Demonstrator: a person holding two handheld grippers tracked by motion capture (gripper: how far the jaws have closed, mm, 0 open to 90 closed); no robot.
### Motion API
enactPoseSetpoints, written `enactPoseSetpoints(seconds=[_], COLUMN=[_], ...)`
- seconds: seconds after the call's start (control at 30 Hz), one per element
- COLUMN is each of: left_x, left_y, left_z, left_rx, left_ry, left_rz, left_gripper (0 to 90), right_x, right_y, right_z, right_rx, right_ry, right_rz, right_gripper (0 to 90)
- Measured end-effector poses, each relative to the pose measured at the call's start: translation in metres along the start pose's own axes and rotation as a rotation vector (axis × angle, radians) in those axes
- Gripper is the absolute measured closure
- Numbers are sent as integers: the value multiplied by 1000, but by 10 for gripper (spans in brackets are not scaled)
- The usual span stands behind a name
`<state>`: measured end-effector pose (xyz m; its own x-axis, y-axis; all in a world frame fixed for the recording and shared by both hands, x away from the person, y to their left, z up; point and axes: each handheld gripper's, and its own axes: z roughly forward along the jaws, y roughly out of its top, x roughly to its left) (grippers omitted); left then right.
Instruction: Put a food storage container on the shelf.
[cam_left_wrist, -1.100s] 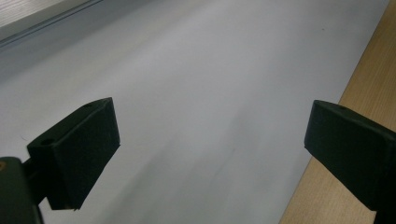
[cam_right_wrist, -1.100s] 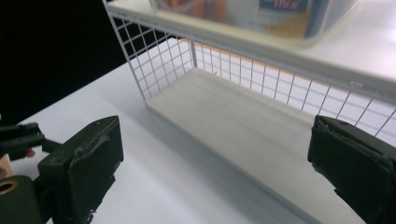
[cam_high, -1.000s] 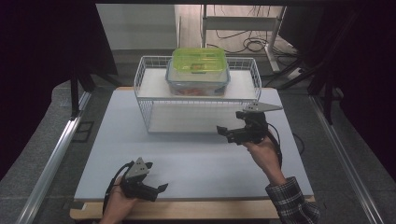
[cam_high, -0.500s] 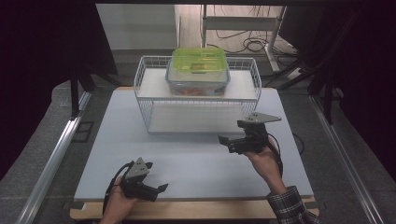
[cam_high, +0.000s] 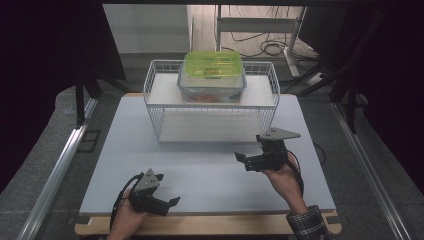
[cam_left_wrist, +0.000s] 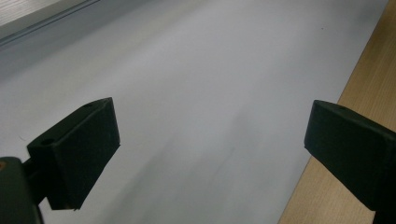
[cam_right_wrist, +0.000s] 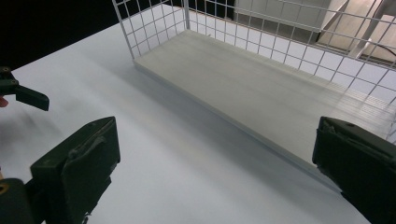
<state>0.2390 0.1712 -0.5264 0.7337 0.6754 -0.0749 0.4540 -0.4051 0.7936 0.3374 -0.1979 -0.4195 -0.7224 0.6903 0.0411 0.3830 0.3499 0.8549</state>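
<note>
the white table mat (cam_high: 200, 175) spreads widest, and on its far half stands the white wire rack (cam_high: 160, 117), two shelves with mesh walls. on the upper shelf sits the clear food container (cam_high: 211, 86) with its green lid (cam_high: 212, 65), something orange inside. it looks rigid and smooth, probably moderately heavy with its contents, so i'd take it by the short ends below the lid rim, where the jaws meet stiff wall rather than the clip-on lid (which might pop). the rack's raised wire rim stands in the way: the box likely has to be lifted up over it rather than slid out. the right gripper (cam_high: 245, 161) hovers in front of the rack's lower shelf, jaws spread wide and empty. the left gripper (cam_high: 170, 204) rests near the mat's near edge, also wide open, holding nothing.
</note>
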Motion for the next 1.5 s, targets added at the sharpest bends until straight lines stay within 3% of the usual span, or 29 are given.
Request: enactPoseSetpoints(seconds=[1.5], left_x=[-1], left_y=[0], left_z=[0], left_rx=[3], left_ry=[-5], left_rz=[2], left_gripper=[34], right_x=[7], right_y=[-40], right_z=[-18], right_rx=[41], right_ry=[-55], right_rz=[0], right_gripper=[0])
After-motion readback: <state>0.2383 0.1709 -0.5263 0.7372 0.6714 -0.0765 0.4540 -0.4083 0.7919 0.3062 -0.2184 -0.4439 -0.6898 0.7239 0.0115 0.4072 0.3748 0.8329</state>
